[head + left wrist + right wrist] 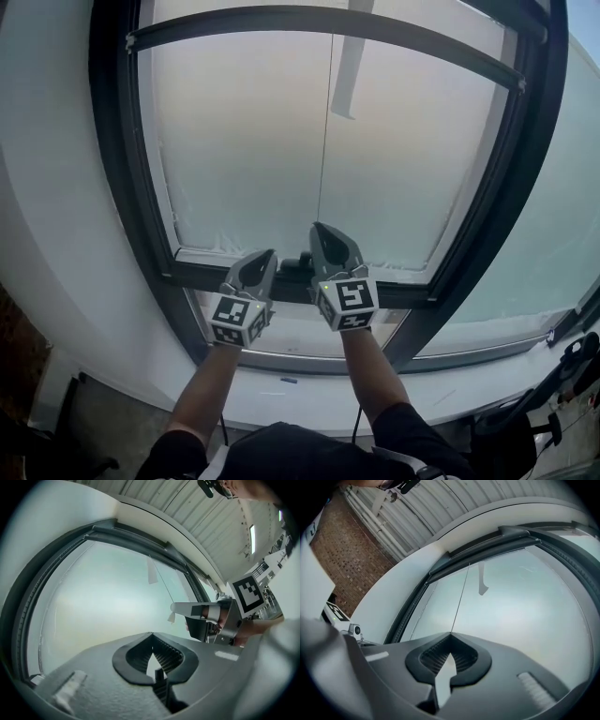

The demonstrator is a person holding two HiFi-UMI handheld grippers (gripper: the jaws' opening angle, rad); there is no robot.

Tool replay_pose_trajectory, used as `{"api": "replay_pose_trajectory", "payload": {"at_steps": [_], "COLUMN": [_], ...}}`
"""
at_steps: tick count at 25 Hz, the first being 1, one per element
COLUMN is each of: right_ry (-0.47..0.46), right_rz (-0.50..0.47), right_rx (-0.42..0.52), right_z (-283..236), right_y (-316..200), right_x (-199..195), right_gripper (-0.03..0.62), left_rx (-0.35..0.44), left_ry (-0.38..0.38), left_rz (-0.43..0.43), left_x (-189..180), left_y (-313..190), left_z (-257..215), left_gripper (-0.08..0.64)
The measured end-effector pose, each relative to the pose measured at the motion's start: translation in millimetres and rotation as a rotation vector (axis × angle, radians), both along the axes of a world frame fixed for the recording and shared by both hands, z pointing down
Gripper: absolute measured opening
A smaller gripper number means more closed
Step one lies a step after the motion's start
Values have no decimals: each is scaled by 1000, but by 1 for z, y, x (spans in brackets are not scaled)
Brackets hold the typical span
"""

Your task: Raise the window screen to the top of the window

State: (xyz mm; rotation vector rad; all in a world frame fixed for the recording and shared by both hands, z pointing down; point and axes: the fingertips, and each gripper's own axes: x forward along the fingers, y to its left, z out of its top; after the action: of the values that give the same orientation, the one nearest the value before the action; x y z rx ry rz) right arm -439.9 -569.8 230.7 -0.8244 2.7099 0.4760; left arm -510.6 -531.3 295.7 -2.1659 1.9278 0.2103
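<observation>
Right now I judge the lift barely begun: the window screen (244,150) hangs flat in the window frame (112,141), its lower edge (211,249) running side to side near the bottom. The fingers of the left gripper (268,254) and right gripper (320,229) are closed on nothing. Next I need a hold on that edge and a straight upward push.

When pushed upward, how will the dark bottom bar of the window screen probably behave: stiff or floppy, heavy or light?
The bottom bar runs straight from side to side, so it is probably stiff and lifts as one piece. The screen above looks thin and translucent, so likely light and floppy. Pushed at one end only, the bar may tilt and jam.
</observation>
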Motion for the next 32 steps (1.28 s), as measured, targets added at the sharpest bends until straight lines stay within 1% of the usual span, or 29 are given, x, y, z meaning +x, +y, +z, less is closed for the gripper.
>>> {"api": "replay_pose_trajectory", "payload": {"at_steps": [5,8,12,15,17,19,22,23,24,25,26,30,32], "right_ry": [-10,-11,-37,-37,-25,-57,-118,-124,-125,-121,-113,-77,-76], "right_rz": [-13,3,23,28,32,40,35,24,15,15,24,55,61], "right_rx": [18,62,91,130,164,171,152,146,143,140,138,125,96], "right_z": [-17,-34,-56,-71,-84,-102,-117,-117,-114,-110,-103,-64,-42], "right_y": [2,-5,-13,-13,-11,-9,-6,-5,-3,-2,0,8,12], "right_x": [-7,-5,3,3,1,6,15,15,14,13,12,12,16], "right_gripper": [3,4,4,5,5,5,5,5,21,99,139,146,146], "left_rx": [9,12,-11,-13,-18,-17,-5,-1,2,5,7,4,0], "left_ry": [-12,-23,-79,-73,-90,-104,-69,-56,-45,-38,-32,-6,11], "left_rz": [4,-1,-11,-2,1,5,35,46,55,63,70,90,99], "left_x": [0,-4,-8,-11,-11,-10,-6,-5,-4,-2,-1,-3,-5], "left_y": [2,-2,-5,-4,-3,-1,3,5,7,9,12,21,25], "left_z": [-7,-8,-8,-9,-10,-15,-19,-19,-19,-19,-18,-7,0], "left_gripper": [3,3,3,3,3,3,3,3,3,3,3,3,3]}}
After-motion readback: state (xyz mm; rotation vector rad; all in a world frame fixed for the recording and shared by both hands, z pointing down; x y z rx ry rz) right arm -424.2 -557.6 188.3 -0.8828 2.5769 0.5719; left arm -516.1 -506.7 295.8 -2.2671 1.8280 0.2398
